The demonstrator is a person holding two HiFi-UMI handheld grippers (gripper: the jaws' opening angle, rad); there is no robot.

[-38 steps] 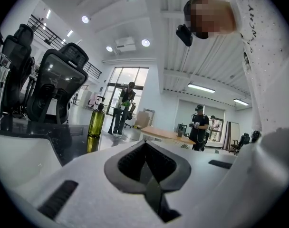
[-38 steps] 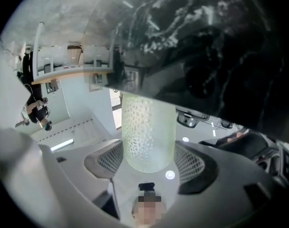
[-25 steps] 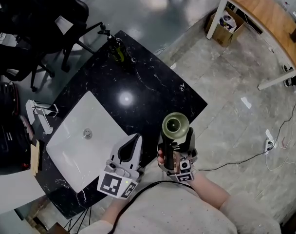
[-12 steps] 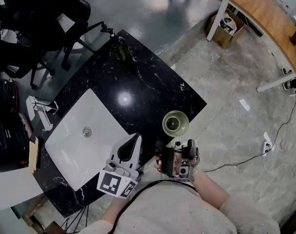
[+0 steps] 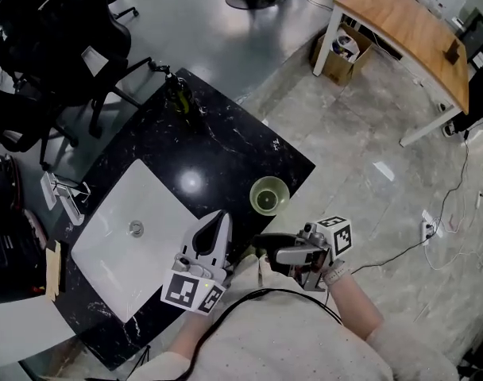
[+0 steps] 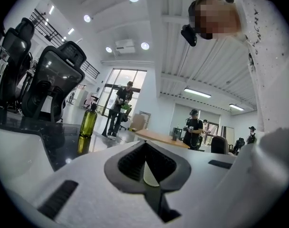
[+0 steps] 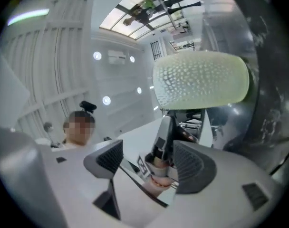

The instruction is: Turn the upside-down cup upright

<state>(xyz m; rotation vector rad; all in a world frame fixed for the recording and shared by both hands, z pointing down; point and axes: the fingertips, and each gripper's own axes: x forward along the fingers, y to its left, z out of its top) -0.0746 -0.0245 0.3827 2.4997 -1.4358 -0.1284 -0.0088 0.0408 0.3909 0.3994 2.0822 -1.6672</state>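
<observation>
The pale green cup [image 5: 268,194] stands upright, mouth up, on the black marble counter [image 5: 226,145] near its right edge. My right gripper [image 5: 260,248] is drawn back from it toward my body and lies rolled on its side. Its jaws are wide apart and closing, with nothing between them. In the right gripper view the cup's dimpled wall [image 7: 199,77] fills the top, beyond the right gripper [image 7: 149,160]. My left gripper [image 5: 218,219] hovers over the counter's near edge, left of the cup, shut and empty. The left gripper [image 6: 145,167] shows its jaws meeting.
A white square sink [image 5: 106,248] is set into the counter at the left. A green bottle [image 5: 178,95] stands at the counter's far corner. Black office chairs [image 5: 59,38] stand beyond it. A wooden table [image 5: 408,30], a cardboard box [image 5: 341,50] and floor cables [image 5: 440,228] lie to the right.
The right gripper held the cup mouth up over the counter's edge, then let it go on the counter, drew back toward me and rolled sideways. The left gripper stayed put.
</observation>
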